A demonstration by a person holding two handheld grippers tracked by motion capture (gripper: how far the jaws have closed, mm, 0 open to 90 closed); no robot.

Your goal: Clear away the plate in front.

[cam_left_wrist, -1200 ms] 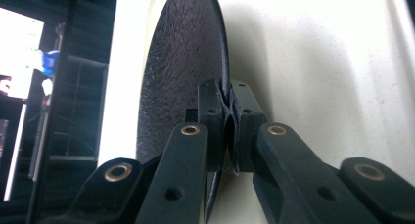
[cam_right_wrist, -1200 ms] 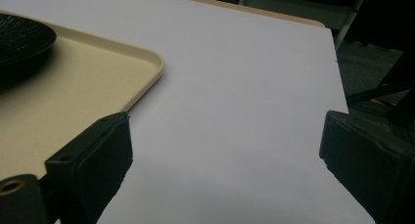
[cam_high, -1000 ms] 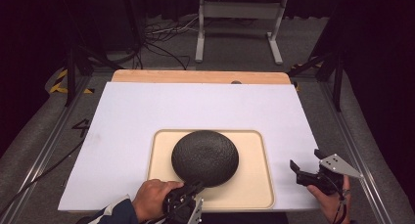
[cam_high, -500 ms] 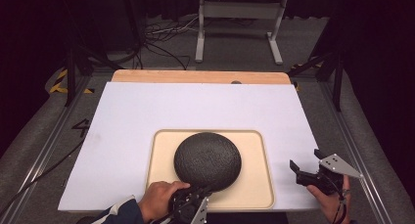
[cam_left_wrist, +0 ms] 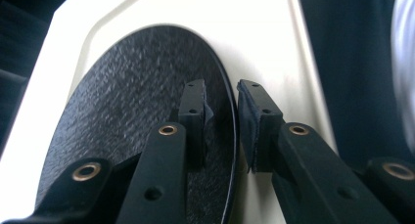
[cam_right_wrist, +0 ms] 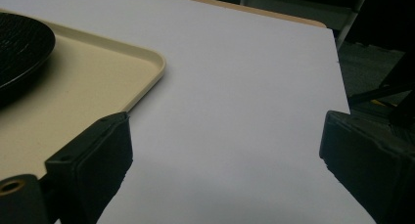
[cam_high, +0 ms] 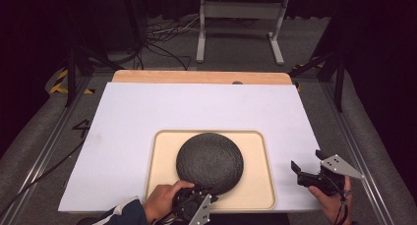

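Observation:
A black, rough-textured plate (cam_high: 210, 161) lies domed side up on a cream tray (cam_high: 255, 185) near the front of the table. My left gripper (cam_high: 198, 190) comes in from the front edge, and its jaws stand on either side of the plate's near rim. In the left gripper view the plate (cam_left_wrist: 132, 101) has one pad on its top surface and the other outside the rim, over the tray (cam_left_wrist: 264, 38), so the left gripper (cam_left_wrist: 222, 89) is shut on it. My right gripper (cam_high: 307, 161) hovers open, right of the tray, with nothing between its jaws.
The tray rests on a white board (cam_high: 196, 107) that covers a wooden tabletop (cam_high: 196, 77). In the right gripper view the open right gripper (cam_right_wrist: 230, 136) faces bare board, with the tray corner (cam_right_wrist: 98, 72) and the plate (cam_right_wrist: 19, 38) at left. A metal stand (cam_high: 241, 18) and cables are behind the table.
The left gripper and hand have slid right along the front edge, and the plate has shifted slightly right and nearer with them. The right gripper has stayed where it was.

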